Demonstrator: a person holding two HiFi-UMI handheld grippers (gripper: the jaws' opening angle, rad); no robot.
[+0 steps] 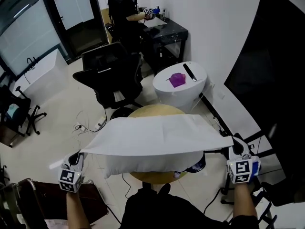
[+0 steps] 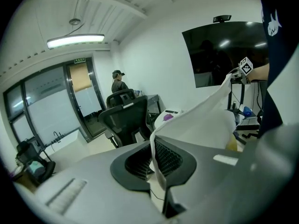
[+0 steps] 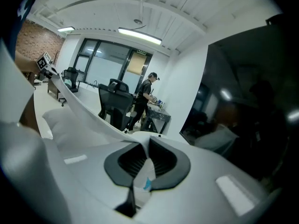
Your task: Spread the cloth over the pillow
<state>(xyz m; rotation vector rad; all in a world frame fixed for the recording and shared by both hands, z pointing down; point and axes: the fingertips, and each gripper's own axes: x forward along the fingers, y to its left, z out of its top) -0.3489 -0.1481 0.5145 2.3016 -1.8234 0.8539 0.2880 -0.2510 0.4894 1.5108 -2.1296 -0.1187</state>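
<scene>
While cloth (image 1: 157,133) stretches over pillow (image 1: 145,165), left gripper (image 1: 80,153) clamps one corner; right gripper (image 1: 232,140) clamps other.

No wording is reading clearly anywhere.

A black-and-white square marker (image 1: 69,177) is showing on the cube of the left hand-held gripper (image 1: 80,154), and a matching marker (image 1: 242,170) is showing on the cube of the right hand-held gripper (image 1: 232,140); both are carrying patterns, not letters. In the left gripper view a small green sign (image 2: 79,60) is sitting above the doorway, too small to read, and a white figure (image 2: 272,24) is showing on a dark shirt, with no letters. In the right gripper view a blue mark (image 3: 146,185) on the cloth (image 3: 84,111) is staying blurred.
</scene>
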